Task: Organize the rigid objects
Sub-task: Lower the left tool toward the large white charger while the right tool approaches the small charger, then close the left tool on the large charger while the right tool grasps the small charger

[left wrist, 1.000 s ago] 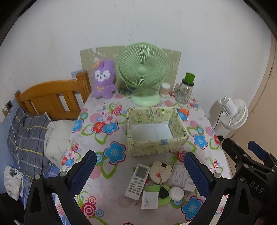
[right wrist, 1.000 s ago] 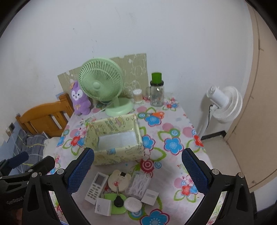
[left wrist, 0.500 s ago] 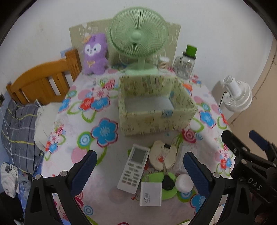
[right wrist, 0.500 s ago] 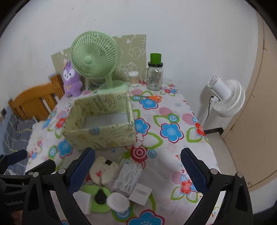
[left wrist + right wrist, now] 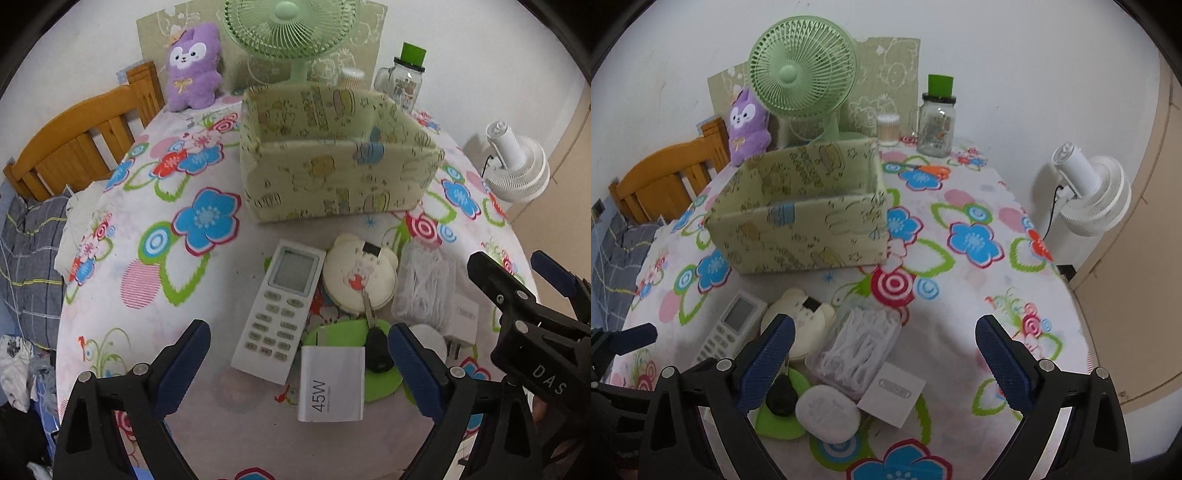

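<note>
L gripper (image 5: 297,363) jaws spread wide but just been closing a bit, nothing pinched; white 45W charger (image 5: 331,384) and remote (image 5: 280,310) lie on the table btwn its fingers. R gripper (image 5: 884,363) also spread, empty, over white oval case (image 5: 827,413), small square box (image 5: 892,393) and cotton-swab box (image 5: 858,345). Round bear case (image 5: 358,275) w/ key (image 5: 376,349) just beyond. Patterned storage box (image 5: 332,177) mid-table, open top. Green fan (image 5: 801,74), purple plush (image 5: 192,66), glass jar (image 5: 936,122) at back by wall.

Free room: bare table (image 5: 155,317) left of remote (image 5: 282,308)
Obstacles: box (image 5: 332,166) behind clutter; charger (image 5: 331,384) in front
</note>
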Available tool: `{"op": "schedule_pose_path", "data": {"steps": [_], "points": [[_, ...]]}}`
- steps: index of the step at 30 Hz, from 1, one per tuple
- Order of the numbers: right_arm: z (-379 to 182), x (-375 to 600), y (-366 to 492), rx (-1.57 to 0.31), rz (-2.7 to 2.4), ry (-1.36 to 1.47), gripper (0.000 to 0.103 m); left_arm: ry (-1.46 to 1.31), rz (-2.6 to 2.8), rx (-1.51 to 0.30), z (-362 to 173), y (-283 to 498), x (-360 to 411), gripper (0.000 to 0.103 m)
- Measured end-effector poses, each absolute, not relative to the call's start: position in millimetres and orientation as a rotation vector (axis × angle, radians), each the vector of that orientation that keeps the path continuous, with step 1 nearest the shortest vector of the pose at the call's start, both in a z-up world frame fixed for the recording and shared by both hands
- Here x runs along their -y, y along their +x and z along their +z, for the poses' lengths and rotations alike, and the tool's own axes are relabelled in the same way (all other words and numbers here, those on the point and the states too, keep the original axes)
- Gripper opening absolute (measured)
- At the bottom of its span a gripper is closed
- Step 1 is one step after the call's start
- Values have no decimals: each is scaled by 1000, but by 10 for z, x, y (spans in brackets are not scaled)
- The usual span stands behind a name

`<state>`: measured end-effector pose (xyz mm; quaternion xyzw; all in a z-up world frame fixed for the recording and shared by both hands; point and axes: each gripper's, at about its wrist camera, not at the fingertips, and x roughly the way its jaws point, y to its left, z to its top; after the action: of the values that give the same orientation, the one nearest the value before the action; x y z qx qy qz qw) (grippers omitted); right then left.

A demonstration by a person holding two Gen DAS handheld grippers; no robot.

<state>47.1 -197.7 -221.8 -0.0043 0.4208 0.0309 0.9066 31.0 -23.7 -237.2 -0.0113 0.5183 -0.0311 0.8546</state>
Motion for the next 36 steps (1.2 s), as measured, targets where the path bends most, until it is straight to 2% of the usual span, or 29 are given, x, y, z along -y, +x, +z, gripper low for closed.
{"op": "schedule_pose_path", "data": {"steps": [11,14,19,26,28,36], "points": [[-2484,1874,372,-907,110,-46,99,-37,-63,-1154,-2661,164,292,89],[-2537,1855,350,-918,118,-46,99,-44,-70,-1173,-2709,135,321,84],[-2617,1846,318,-938,120,-41,99,-57,-87,-1190,-2782,108,367,69],[-2687,1823,292,-972,138,-33,94,20,-91,-1134,-2774,40,496,58],[-2708,1815,288,-983,139,-26,92,16,-99,-1145,-2801,54,504,50],[-2773,1895,318,-1020,80,26,90,-36,-100,-1164,-2841,116,448,48]]}}
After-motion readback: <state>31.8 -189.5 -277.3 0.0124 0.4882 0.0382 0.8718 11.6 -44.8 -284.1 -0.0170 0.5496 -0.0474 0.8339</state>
